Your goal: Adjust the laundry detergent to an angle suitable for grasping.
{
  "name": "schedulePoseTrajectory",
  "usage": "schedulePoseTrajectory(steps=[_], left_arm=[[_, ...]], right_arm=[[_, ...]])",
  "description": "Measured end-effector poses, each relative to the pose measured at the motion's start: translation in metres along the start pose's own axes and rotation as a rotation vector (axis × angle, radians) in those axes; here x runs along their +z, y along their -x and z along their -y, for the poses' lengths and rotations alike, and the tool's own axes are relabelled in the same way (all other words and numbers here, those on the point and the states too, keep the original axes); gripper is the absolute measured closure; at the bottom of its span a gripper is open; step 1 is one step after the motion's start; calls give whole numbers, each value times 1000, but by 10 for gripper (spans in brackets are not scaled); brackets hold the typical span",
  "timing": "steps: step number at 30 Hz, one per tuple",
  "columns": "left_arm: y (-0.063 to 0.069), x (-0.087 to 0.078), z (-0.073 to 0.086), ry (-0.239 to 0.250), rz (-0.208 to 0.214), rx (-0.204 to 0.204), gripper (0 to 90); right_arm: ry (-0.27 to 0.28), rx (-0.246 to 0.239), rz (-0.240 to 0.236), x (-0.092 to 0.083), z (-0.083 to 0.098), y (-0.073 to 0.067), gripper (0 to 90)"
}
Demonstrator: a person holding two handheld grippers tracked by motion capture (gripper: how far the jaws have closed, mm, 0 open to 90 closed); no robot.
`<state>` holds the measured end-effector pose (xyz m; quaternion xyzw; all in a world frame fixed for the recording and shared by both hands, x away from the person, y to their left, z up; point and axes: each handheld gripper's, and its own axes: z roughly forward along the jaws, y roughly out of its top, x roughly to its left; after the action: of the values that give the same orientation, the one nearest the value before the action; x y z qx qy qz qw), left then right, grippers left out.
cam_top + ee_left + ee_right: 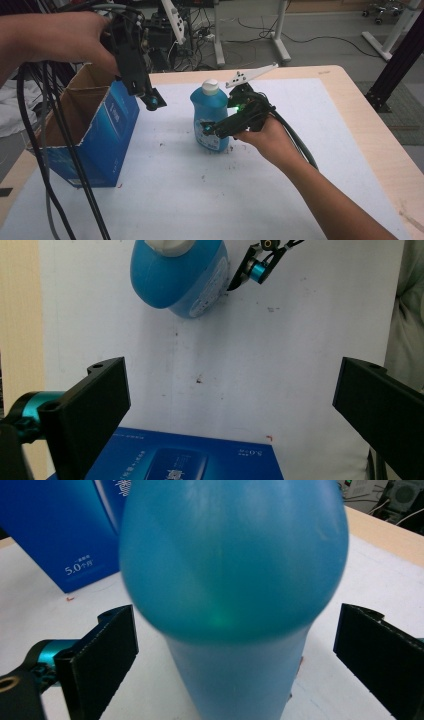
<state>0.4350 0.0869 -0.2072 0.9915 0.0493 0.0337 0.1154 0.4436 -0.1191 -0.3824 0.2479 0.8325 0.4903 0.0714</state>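
1. We stood our right claw [212, 129] with its jaws spread wide on either side of the upright blue plastic bottle with a white cap [210, 117], not yet gripping it.
2. The bottle stood mid-tabletop [310, 150], its long axis vertical, straight ahead between those jaws.
3. Our left claw [152, 102], wide open and empty, hovered by the open blue cardboard box [107, 135], farther off.

A wooden table [350, 100] carries a white sheet [210, 195], bearing a blue bottle [210, 117] and an open blue box [92, 135].

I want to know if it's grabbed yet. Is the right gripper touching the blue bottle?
Apart. The right gripper view shows white table between each black jaw and the blue bottle.
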Motion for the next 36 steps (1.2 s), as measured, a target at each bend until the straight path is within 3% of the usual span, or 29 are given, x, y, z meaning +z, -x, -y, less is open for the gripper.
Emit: schedulePoseTrajectory(steps=[8, 11, 17, 20, 36], left_arm=[[0, 1, 2, -1, 2, -5, 18], [0, 1, 2, 0, 3, -7, 18], [0, 1, 4, 2, 3, -13, 18], [0, 1, 5, 2, 2, -11, 18], [0, 2, 7, 7, 2, -19, 18]], right_arm=[[13, 4, 16, 4, 1, 1, 52], [15, -10, 11, 5, 2, 1, 167], [18, -11, 18, 8, 3, 2, 170], [20, -19, 20, 8, 3, 2, 234], [24, -40, 25, 14, 6, 0, 326]])
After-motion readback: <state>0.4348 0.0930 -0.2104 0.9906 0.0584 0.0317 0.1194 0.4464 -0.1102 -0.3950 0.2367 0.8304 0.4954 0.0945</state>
